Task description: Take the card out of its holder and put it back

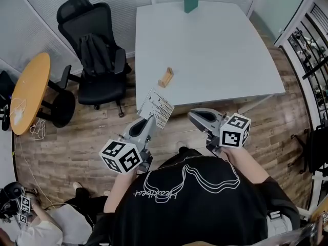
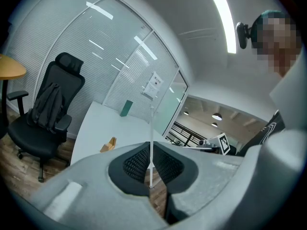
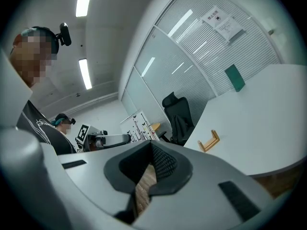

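The left gripper (image 1: 150,120) is pinching the white printed card with black line markings (image 1: 157,107). Its jaws are closed almost fully on one edge, and the rest of the sheet is standing out ahead of the pads, edge-on in the left gripper view. The right gripper (image 1: 193,115) is carrying nothing, its jaws resting together with only floor showing below them. The small light wooden slotted holder (image 1: 165,78) is sitting empty on the pale grey table (image 1: 220,45), ahead of both sets of jaws and well apart from them. The card is therefore out, and returning it is probably the step in hand. Doing it well seems to be asking for the card's free edge to be turned parallel to the slot before it is lowered, with the pinch kept firm so the thin sheet is not flexing. The holder looks light and could slide, so the right gripper's closed jaws may be worth bracing against its far side while the card is going in
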A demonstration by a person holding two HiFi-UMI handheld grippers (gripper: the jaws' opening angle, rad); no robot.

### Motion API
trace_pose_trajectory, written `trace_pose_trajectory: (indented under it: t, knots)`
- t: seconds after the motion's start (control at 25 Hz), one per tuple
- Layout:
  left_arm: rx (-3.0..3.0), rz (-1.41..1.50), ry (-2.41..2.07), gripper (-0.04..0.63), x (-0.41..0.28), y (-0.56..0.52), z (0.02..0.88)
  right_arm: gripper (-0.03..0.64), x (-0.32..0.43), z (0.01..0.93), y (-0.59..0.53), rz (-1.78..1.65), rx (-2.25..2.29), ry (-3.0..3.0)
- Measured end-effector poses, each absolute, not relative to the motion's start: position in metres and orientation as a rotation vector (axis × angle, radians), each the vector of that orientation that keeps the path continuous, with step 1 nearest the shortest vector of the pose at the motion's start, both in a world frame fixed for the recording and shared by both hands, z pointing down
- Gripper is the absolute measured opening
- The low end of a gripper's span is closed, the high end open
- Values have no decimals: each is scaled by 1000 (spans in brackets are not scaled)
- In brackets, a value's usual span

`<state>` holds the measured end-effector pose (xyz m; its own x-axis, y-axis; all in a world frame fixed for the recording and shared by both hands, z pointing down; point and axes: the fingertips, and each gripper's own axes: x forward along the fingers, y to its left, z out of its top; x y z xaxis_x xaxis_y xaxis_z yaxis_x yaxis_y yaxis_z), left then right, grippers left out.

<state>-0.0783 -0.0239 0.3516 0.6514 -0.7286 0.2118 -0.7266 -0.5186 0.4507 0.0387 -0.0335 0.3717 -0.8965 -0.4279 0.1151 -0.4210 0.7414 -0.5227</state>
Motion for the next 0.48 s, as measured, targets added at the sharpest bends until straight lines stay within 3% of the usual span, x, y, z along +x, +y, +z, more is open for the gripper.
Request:
trace_pose_trajectory:
  t: [0.48]
  knots:
    - [2357,-3,-1163,25,-85,-74,353,9,34,384,-74,-926,-695,2900]
